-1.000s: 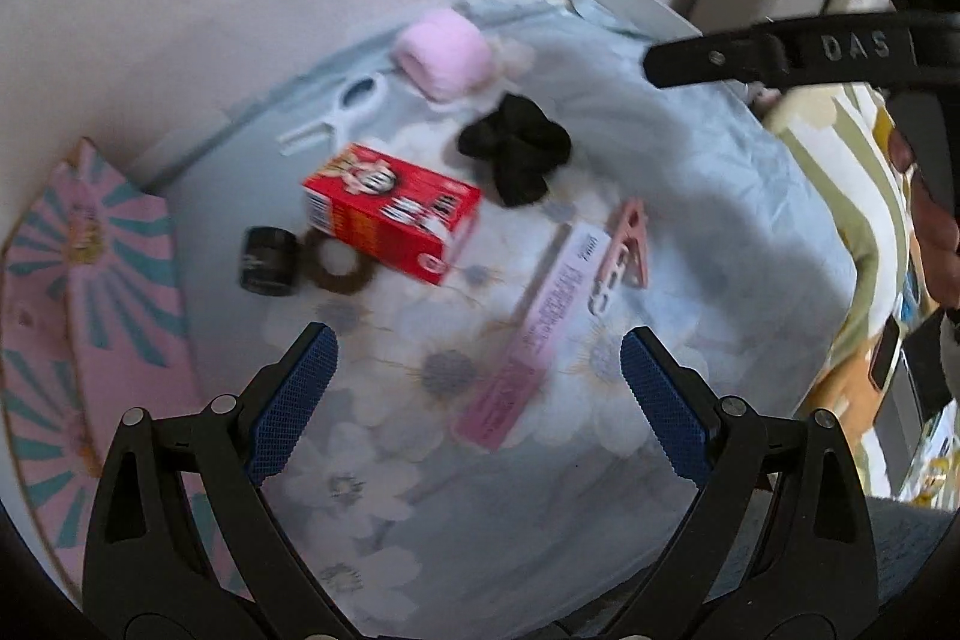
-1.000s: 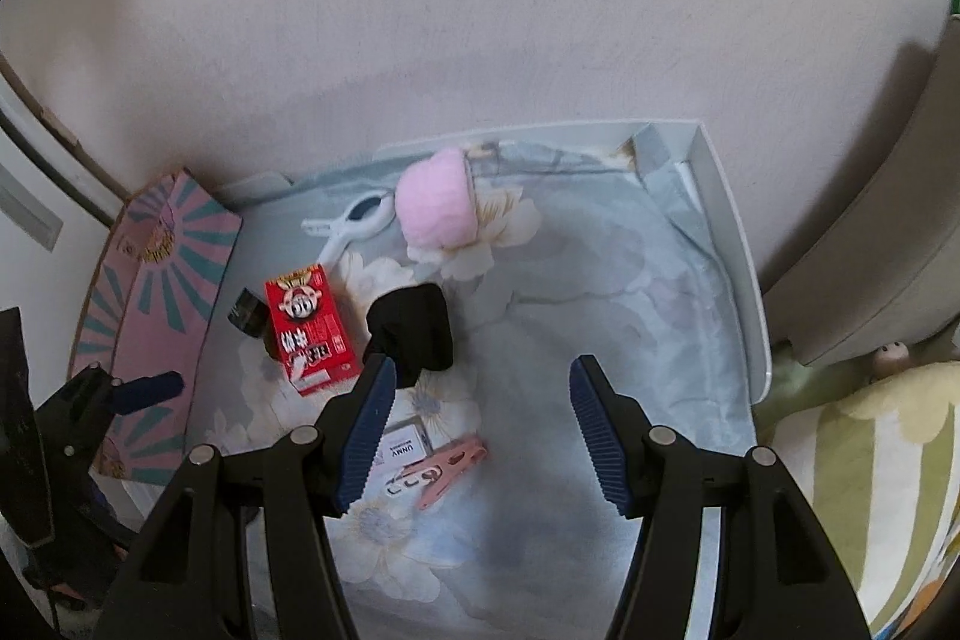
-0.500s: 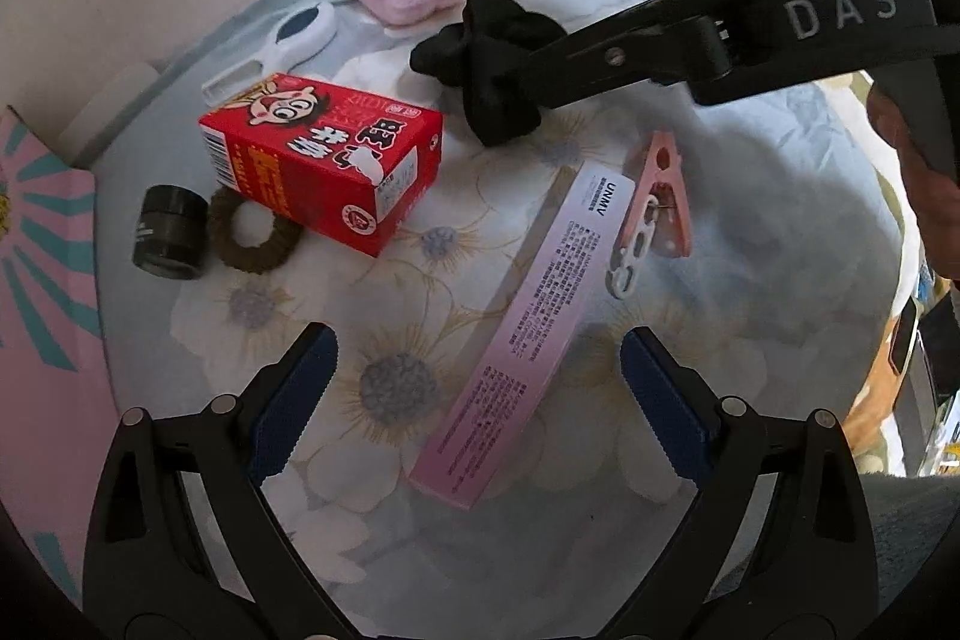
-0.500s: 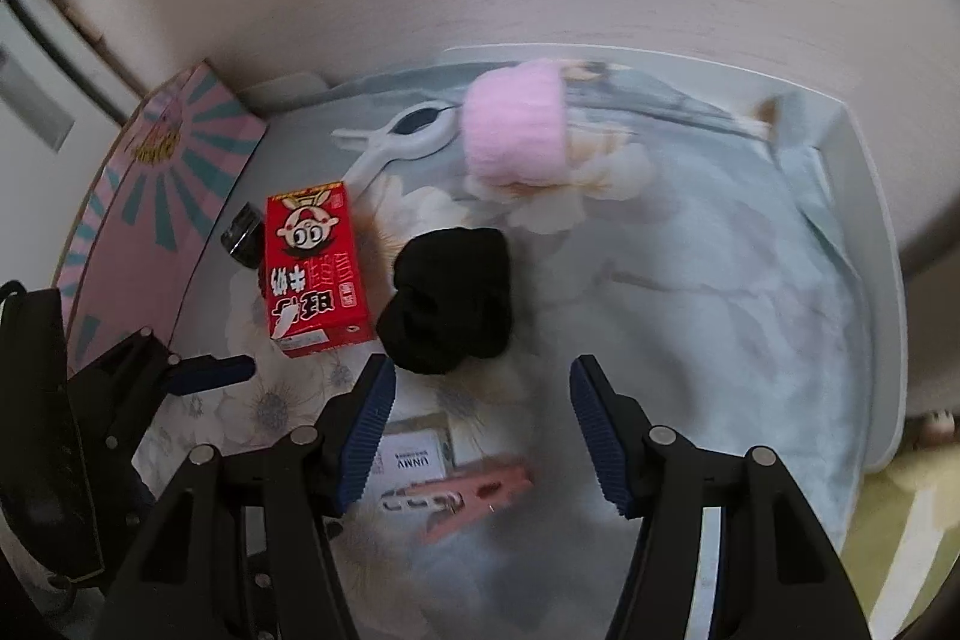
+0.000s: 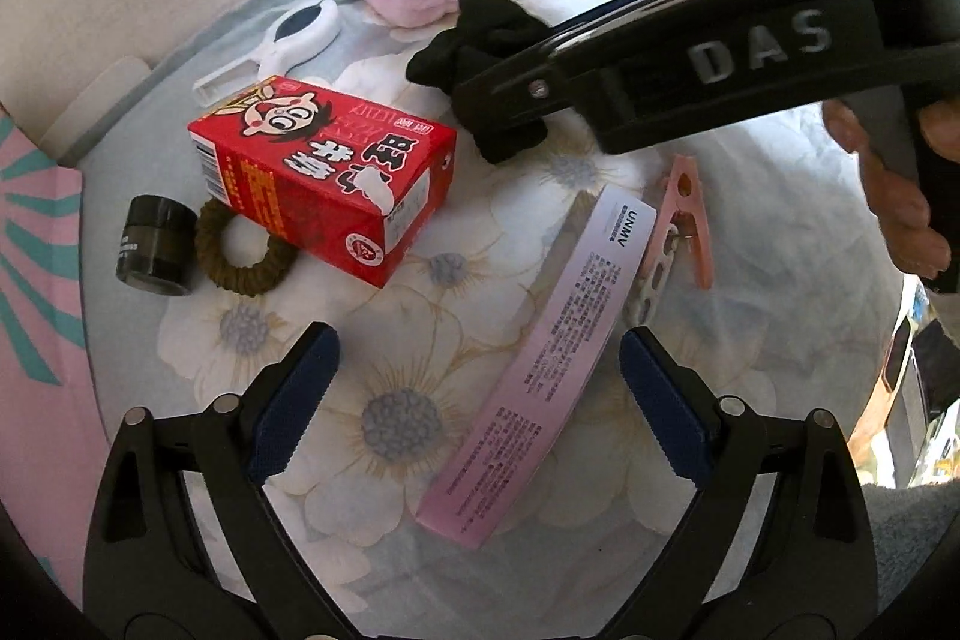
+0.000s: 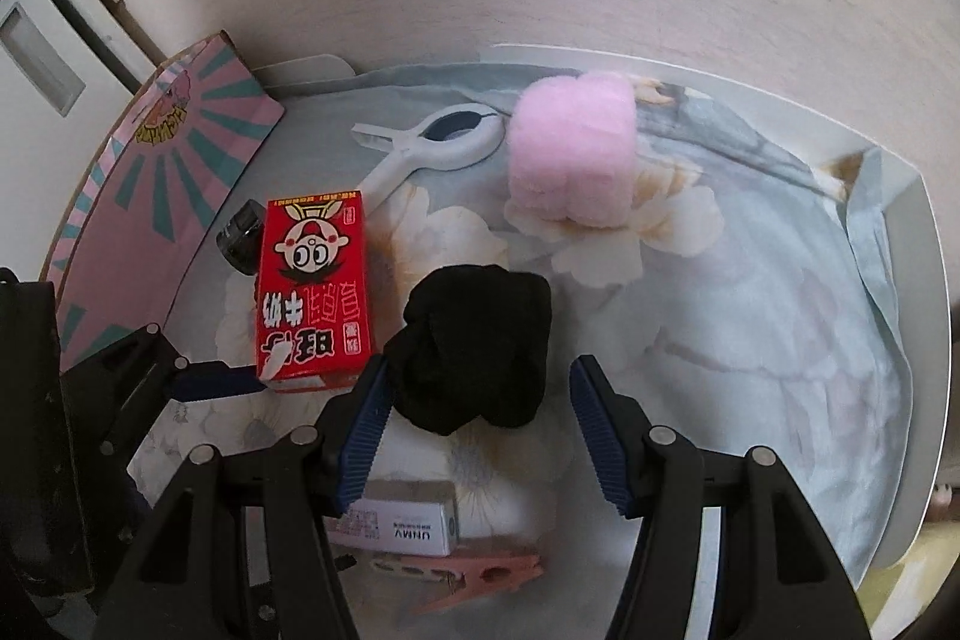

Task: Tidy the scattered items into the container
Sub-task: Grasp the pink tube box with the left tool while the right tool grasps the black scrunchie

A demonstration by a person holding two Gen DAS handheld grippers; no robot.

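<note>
Scattered items lie on a floral cloth (image 5: 408, 418). My left gripper (image 5: 477, 340) hangs low over it, jaws closing; a long pink box (image 5: 540, 382) runs between them, untouched by either pad. A red milk carton (image 5: 324, 178), brown hair tie (image 5: 240, 274) and small black jar (image 5: 153, 244) lie further left. My right gripper (image 6: 480, 364) straddles a black scrunchie (image 6: 480, 340); its left pad brushes the fabric, the right pad stands apart. A pink clothespin (image 6: 474, 574) lies beneath it. A pink box with teal rays (image 6: 162, 160) stands at the left.
A fluffy pink roll (image 6: 570, 148) and a white clip (image 6: 432, 142) lie at the back. A white tray rim (image 6: 918, 232) borders the cloth on the right, and a pale wall rises behind. A hand (image 5: 900, 196) holds the right gripper's black frame (image 5: 720, 58).
Both grippers sank toward the cloth, so the items look larger. The right one came over the black scrunchie and rolled. The left jaws narrowed a little.
</note>
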